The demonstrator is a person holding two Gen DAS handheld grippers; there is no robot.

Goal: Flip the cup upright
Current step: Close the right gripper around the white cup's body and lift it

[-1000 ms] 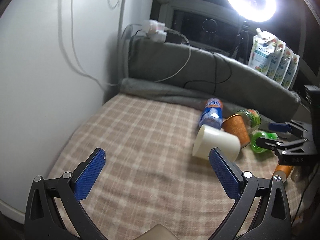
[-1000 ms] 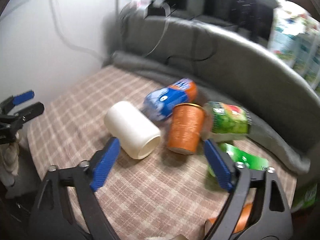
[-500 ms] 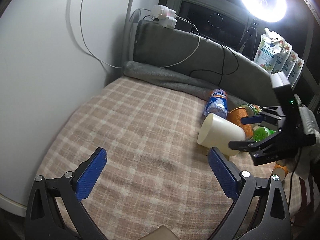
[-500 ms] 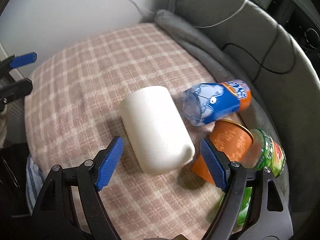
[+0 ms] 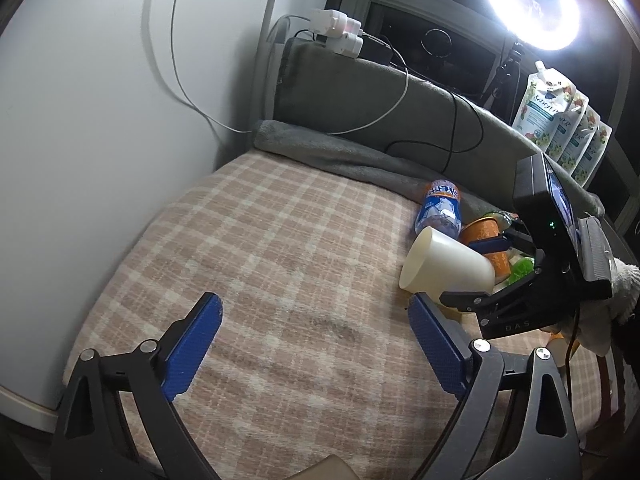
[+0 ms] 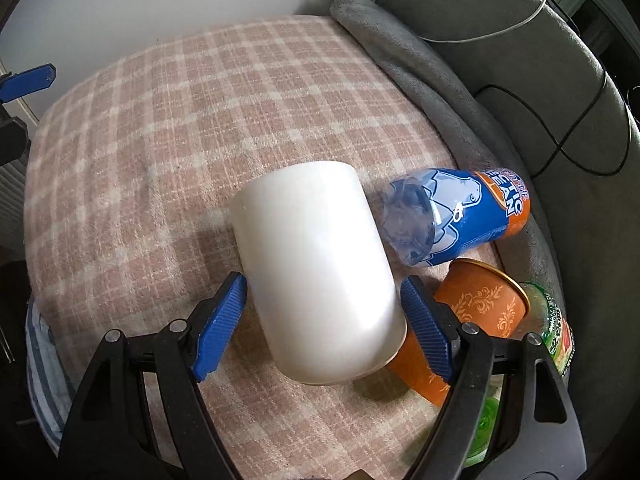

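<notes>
1. The white cup (image 6: 320,276) lies on its side on the plaid blanket (image 6: 200,120), with its closed base toward the right wrist camera and its open mouth pointing away.
2. The right hand-held gripper (image 6: 324,320) straddles the cup near its base: one blue pad (image 6: 218,326) sits at the cup's left flank and the other at its right. The jaws are spread about as wide as the cup. Whether the pads actually press on it cannot be told.
3. In the left wrist view the cup (image 5: 444,266) shows its open rim facing left, at the right side of the blanket (image 5: 280,260), with the right hand-held gripper (image 5: 490,268) reaching in around it from the right.
4. The left hand-held gripper (image 5: 314,344) hovers over bare blanket with its jaws spread wide and nothing between them, well apart from the cup.
5. A blue and orange bottle (image 6: 452,216) lies on its side just beyond the cup on the right, seemingly touching it.
6. An orange patterned cup (image 6: 476,304) lies tipped right behind the right-hand pad, and a green-labelled bottle (image 6: 554,332) lies beside it at the far right.
7. A grey cushion (image 6: 440,80) borders the blanket's far edge, with cables trailing over it.
8. A ring light (image 5: 532,0) glows at the far right, above a row of pouches (image 5: 560,120).
</notes>
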